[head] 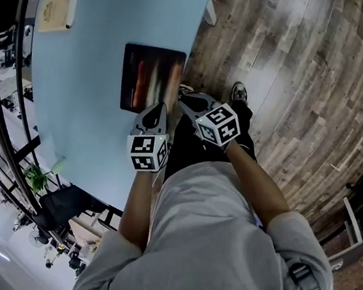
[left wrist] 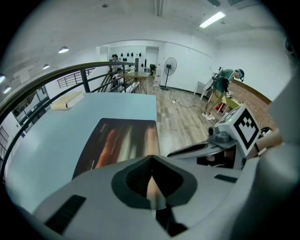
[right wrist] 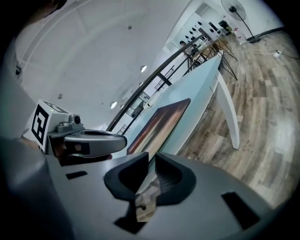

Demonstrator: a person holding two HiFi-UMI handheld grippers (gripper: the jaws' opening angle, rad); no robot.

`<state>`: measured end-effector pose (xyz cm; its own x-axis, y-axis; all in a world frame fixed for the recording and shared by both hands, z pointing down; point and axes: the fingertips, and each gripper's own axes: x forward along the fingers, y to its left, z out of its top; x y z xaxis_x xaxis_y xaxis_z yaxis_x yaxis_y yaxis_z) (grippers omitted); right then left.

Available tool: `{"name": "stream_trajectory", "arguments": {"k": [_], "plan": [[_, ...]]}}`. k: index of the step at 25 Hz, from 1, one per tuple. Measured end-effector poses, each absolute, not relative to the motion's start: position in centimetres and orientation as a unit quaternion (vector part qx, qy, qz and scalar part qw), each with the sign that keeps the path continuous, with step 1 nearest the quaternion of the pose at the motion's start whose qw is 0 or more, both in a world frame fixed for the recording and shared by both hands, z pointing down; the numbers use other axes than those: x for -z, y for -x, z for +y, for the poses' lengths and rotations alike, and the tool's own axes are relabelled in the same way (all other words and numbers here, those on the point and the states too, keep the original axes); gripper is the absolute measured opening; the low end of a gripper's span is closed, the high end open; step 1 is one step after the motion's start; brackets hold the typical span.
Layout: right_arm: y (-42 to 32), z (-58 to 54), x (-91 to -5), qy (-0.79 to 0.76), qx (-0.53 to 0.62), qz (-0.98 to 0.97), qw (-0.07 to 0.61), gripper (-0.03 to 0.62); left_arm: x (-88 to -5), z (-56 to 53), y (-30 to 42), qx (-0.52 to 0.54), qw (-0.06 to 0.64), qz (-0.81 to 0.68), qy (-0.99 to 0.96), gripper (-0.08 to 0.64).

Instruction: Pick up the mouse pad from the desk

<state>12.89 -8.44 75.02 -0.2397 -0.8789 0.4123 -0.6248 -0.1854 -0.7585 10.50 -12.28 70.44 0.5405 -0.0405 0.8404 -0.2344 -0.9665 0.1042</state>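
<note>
Looking down from the head view, I hold both grippers side by side at the near edge of the pale blue desk (head: 82,96). The mouse pad (head: 151,78), dark with reddish streaks, lies flat on the desk along its right edge, near me. My left gripper (head: 158,107) has its jaws closed together, with nothing between them. Its tip overlaps the pad's near edge, though I cannot tell whether it touches. My right gripper (head: 183,96) is likewise clenched and empty. Its tip sits at the desk's right edge, just beside the pad's near right corner. Each gripper view shows the pad ahead of the closed jaws and the other gripper alongside. A pale flat item (head: 55,11) lies at the desk's far left corner, well apart from the pad. Wood flooring (head: 308,78) runs to the right of the desk.
</note>
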Motion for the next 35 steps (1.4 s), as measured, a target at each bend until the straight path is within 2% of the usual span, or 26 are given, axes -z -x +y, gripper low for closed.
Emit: {"name": "stream_trajectory", "arguments": {"k": [6,15,24,35], "plan": [[-13.0,-8.7,-75.6,0.595,0.515,0.584,0.198,0.066,-70.9,-12.6,-10.8,-0.480,0.099,-0.062,-0.870,0.011],[-13.2,-9.7,-76.0,0.600,0.523,0.560,0.231,0.067,-70.9,-13.3,-11.3,-0.482,0.090,-0.045,-0.870,0.011],[-13.4,-10.2,-76.2,0.604,0.526,0.549,0.240,0.058,-70.8,-14.1,-11.1,-0.481,0.088,-0.042,-0.871,0.011],[-13.5,-10.4,-75.2,0.615,0.511,0.570,0.189,0.017,-70.9,-14.6,-11.3,-0.463,0.110,-0.062,-0.877,0.011]]}}
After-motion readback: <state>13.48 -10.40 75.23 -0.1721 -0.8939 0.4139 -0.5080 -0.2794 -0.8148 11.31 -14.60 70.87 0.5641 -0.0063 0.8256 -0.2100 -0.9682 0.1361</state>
